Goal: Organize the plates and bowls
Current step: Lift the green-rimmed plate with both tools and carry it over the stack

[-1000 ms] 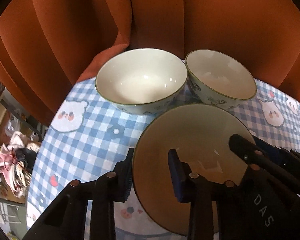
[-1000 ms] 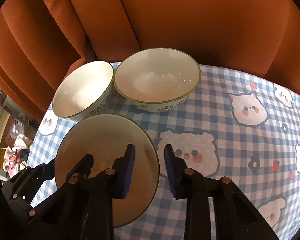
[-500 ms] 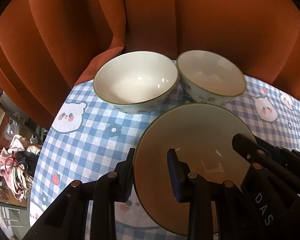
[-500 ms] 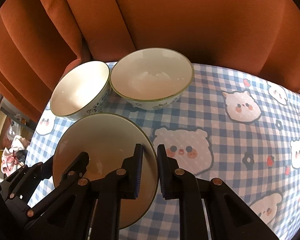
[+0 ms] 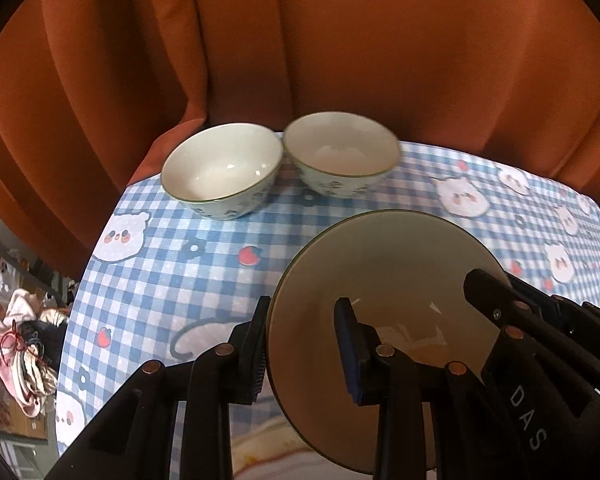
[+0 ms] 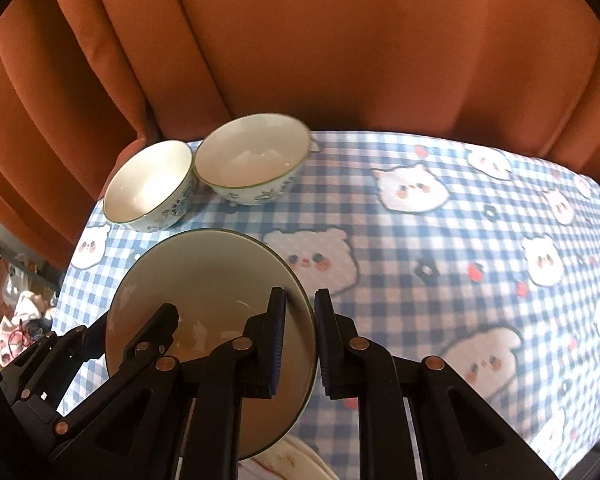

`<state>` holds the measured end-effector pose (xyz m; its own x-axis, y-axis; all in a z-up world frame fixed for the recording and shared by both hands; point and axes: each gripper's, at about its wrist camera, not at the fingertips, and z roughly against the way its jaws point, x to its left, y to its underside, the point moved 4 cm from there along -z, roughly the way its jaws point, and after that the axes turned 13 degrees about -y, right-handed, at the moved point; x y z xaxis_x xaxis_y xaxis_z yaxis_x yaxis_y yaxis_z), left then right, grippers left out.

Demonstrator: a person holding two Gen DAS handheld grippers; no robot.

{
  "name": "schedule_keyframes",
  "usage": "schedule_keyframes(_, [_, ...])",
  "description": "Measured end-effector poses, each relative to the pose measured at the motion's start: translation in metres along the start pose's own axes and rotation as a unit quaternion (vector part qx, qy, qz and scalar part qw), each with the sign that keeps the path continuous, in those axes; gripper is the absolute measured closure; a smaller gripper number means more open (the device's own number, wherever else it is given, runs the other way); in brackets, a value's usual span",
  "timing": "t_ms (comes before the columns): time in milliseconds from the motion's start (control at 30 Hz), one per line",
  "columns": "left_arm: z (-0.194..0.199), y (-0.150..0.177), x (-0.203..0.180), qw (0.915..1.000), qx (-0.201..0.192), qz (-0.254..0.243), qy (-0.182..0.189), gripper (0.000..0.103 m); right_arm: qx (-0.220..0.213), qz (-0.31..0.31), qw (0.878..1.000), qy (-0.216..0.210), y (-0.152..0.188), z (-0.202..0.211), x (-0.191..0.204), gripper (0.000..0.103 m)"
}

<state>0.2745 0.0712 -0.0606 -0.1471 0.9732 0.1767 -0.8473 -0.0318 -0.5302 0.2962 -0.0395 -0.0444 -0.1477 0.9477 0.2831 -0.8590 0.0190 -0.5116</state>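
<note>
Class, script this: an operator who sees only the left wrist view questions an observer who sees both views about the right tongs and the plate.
Operator: I see only the back of the right tongs. Do they grip the plate?
Observer: Yes. They are shut on its right rim, one pad inside, one outside.
Operator: What lies beside that rim?
Observer: Bare tablecloth with a printed bear face; no dish there.

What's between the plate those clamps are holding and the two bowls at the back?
Only bare checked tablecloth separates the plate from the two bowls, in both wrist views.
</note>
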Motion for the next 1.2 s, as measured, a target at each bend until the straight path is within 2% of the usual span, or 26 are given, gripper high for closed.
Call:
schedule_keyframes(300, [0.035, 0.032, -0.023, 0.9994, -0.007, -0.027, 0.021, 0.073, -0.012, -0.024, 0.999, 0.024, 0.036, 0.041, -0.019, 0.085])
schedule_keyframes(733, [0.074, 0.080, -0.068, 0.9984, -0.003, -0.055, 0.016, 0.073, -0.008, -0.048, 0.999, 0.024, 0.096, 0.084, -0.059, 0.085])
schedule_keyframes(867, [0.073, 0.092, -0.080, 0.9984, 0.012, -0.053, 0.017, 0.073, 0.003, -0.048, 0.998, 0.027, 0.107, 0.089, -0.073, 0.085])
schedule_keyframes(900, [0.076, 0.093, -0.083, 0.9985, 0.001, -0.055, 0.008, 0.073, 0.004, -0.048, 0.999, 0.024, 0.110, 0.089, -0.076, 0.085])
schedule_keyframes(1200, [0.084, 0.106, -0.111, 0.9989, 0.006, -0.046, 0.007, 0.073, -0.001, -0.039, 0.999, 0.012, 0.121, 0.103, -0.101, 0.085])
